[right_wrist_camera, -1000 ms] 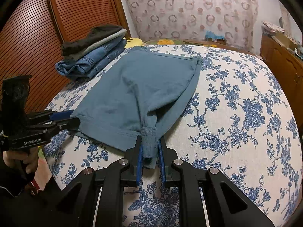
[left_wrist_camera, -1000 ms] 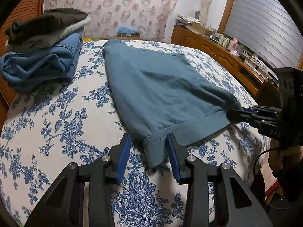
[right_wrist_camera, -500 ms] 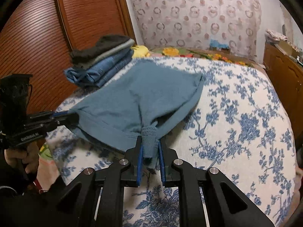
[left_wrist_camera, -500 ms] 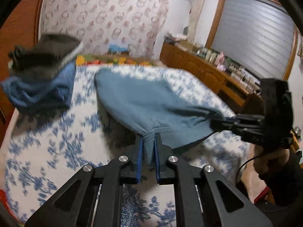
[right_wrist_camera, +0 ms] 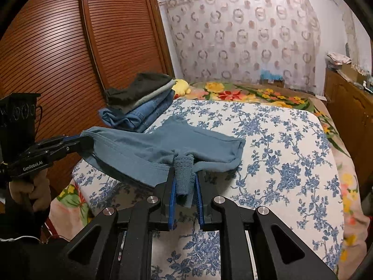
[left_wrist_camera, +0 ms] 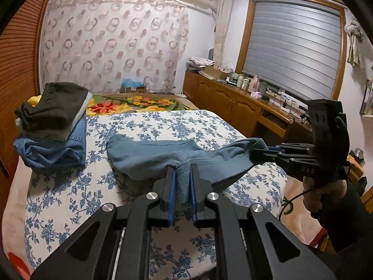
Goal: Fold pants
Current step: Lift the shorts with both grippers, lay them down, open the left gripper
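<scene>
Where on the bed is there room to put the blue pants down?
The flowered bedspread is bare right of the teal pants, up to the bright floral blanket. A smaller bare strip lies in front. The left is crowded by the folded clothes stack.

Louvered wooden wardrobe (right_wrist_camera: 70,46), patterned curtain (left_wrist_camera: 112,44), shuttered window (left_wrist_camera: 291,49), wooden dresser (left_wrist_camera: 233,102).

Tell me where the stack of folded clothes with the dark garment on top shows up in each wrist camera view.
Left wrist view: the stack of folded clothes sits at the left edge, on the bed.
Right wrist view: it lies left of centre, before the brown slatted wardrobe door.
Shared landmark: the teal knit pants, right of the stack in both.
</scene>
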### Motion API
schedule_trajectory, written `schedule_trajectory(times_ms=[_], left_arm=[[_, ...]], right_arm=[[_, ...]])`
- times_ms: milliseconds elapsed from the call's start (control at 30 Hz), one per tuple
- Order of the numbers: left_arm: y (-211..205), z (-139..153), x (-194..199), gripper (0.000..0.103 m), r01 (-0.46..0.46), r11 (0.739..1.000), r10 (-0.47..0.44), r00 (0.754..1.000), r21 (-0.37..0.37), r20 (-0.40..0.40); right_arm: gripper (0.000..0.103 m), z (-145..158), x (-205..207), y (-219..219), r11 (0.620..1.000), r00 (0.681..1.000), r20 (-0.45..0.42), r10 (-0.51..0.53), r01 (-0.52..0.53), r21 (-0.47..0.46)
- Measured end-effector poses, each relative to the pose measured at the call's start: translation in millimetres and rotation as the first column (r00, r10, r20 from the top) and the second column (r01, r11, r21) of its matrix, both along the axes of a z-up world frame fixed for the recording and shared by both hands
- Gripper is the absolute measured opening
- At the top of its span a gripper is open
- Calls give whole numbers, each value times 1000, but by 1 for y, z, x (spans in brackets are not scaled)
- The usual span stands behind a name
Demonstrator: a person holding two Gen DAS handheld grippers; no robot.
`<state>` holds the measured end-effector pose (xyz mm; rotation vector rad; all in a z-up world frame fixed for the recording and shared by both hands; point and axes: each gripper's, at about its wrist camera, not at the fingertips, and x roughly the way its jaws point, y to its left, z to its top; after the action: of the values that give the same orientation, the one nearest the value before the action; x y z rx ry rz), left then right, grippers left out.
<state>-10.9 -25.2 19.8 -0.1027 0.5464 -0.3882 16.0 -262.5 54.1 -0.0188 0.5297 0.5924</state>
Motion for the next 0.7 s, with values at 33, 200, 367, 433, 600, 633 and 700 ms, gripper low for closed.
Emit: schedule_trajectory(times_ms=[33, 200, 367, 433, 600, 633, 700], left_arm=[[-1, 2, -2, 12, 4, 1000, -4, 1000, 1, 4], [-1, 7, -8, 12, 12, 1000, -12, 1000, 8, 19], [-1, 14, -15, 12, 21, 1000, -21, 999, 12, 32], [-1, 10, -11, 12, 20, 1000, -21, 1000, 15, 24], [-1, -6, 0, 12, 13, 1000, -13, 1000, 21, -24], [0, -11, 4, 12, 7, 1000, -6, 999, 20, -39], [1, -16, 10, 12, -3, 1000, 4, 999, 20, -52]], right_arm=[[14, 1, -2, -1, 1000, 1000, 2, 1, -1, 1], [14, 7, -14, -4, 1000, 1000, 15, 9, -9, 4], [14, 12, -23, -7, 1000, 999, 28, 17, -17, 8], [15, 11, -22, -8, 1000, 1000, 26, 16, -17, 8], [15, 2, -12, -3, 1000, 1000, -12, 9, -9, -7], [15, 0, -10, -1, 1000, 1000, -18, 7, -8, -12], [15, -2, -2, 5, 1000, 1000, -29, 4, -5, -22]])
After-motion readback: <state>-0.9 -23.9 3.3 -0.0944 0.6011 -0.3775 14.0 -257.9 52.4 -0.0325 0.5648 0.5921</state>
